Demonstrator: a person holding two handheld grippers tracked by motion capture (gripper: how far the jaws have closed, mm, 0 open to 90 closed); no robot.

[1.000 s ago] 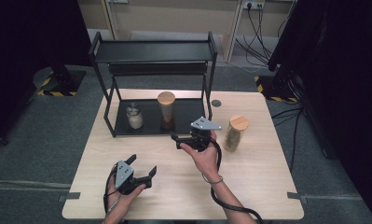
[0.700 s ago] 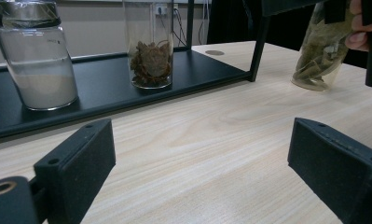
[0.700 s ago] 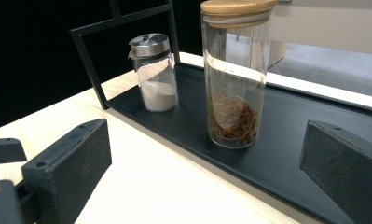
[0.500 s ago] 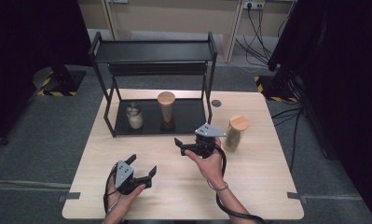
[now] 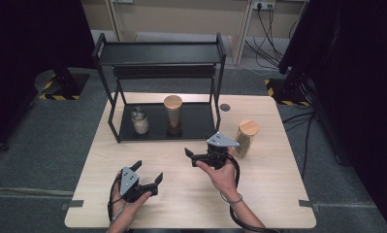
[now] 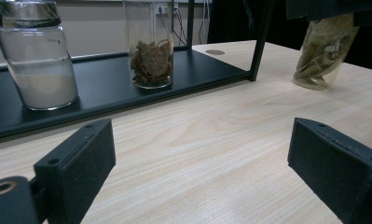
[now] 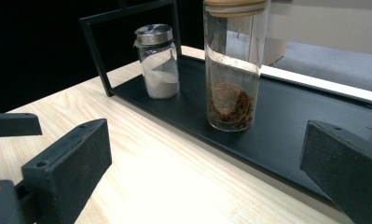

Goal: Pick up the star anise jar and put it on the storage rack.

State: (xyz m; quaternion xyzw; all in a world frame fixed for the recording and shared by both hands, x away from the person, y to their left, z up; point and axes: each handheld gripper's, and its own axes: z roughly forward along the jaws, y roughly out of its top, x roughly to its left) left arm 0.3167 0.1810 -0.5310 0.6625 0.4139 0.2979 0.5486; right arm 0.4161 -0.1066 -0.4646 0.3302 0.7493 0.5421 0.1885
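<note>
A black two-shelf rack [image 5: 162,53] stands at the back of the wooden table. On its lower tray [image 5: 196,121] are a small jar of white powder [image 5: 140,121] [image 6: 37,60] [image 7: 159,63] and a tall wood-lidded jar with brown bits [image 5: 173,115] [image 6: 151,46] [image 7: 232,70]. A wood-lidded jar of leaves [image 5: 246,137] [image 6: 323,51] stands on the table to the right of the rack. My left gripper [image 5: 148,171] [image 6: 204,172] is open and empty near the front left. My right gripper [image 5: 191,158] [image 7: 202,172] is open and empty, in front of the tray, facing the tall jar.
A small round hole cover [image 5: 224,107] sits in the table [image 5: 278,194] behind the leaf jar. A black rack post [image 6: 263,42] stands between the tall jar and the leaf jar. Dark curtains and floor cables surround the table.
My right gripper has drifted a little toward the person and to the right, staying open. The left gripper and the jars have not moved.
</note>
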